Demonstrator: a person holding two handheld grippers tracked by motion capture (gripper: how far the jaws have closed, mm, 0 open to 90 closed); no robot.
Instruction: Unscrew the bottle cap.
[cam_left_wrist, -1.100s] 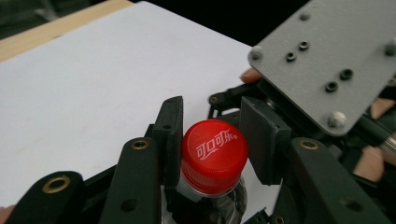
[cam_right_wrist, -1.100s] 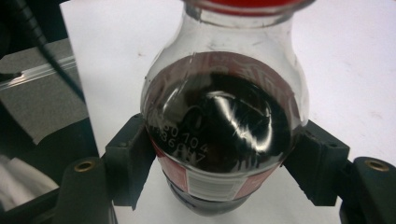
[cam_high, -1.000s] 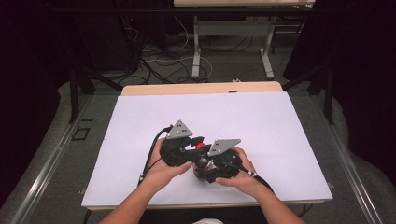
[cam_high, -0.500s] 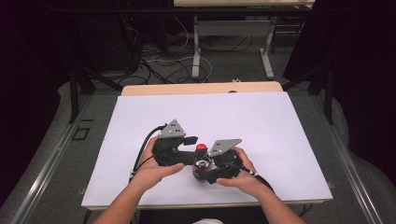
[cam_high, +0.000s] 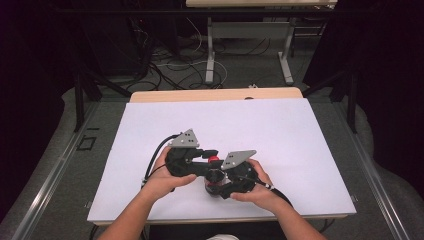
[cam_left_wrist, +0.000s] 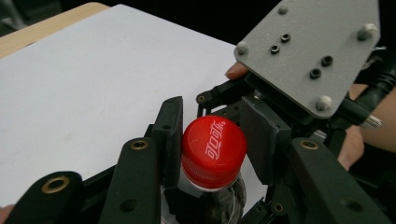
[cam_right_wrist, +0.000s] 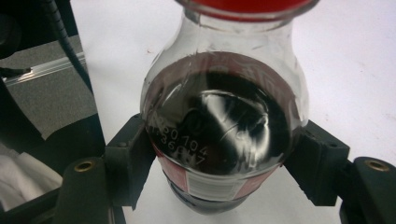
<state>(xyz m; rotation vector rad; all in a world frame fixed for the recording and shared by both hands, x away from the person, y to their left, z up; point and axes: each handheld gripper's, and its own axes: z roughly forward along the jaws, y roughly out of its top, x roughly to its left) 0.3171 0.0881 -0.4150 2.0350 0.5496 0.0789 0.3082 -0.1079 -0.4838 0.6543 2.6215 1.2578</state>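
Left gripper view is showing the red cap (cam_left_wrist: 214, 150) of a small cola bottle (cam_left_wrist: 219, 198) sitting between the left gripper (cam_left_wrist: 212, 140)'s two black jaws; one pad is touching the cap's side while the other is standing just off it, so the claw is closing around the cap without yet pinching it. Right gripper view is showing the right gripper (cam_right_wrist: 219, 158) pressing its pads against both sides of the bottle (cam_right_wrist: 224, 135)'s body, just above the label, pinching it firmly. High view is placing both grippers close together over the near middle of the white table (cam_high: 300, 130), with the bottle (cam_high: 214, 172) caught between them. Dark liquid is filling most of it, so it is probably feeling fairly weighty for its size. The clear plastic wall is likely smooth and slightly yielding, so the body grip is best kept low near the label; the ridged cap is offering the better purchase for twisting
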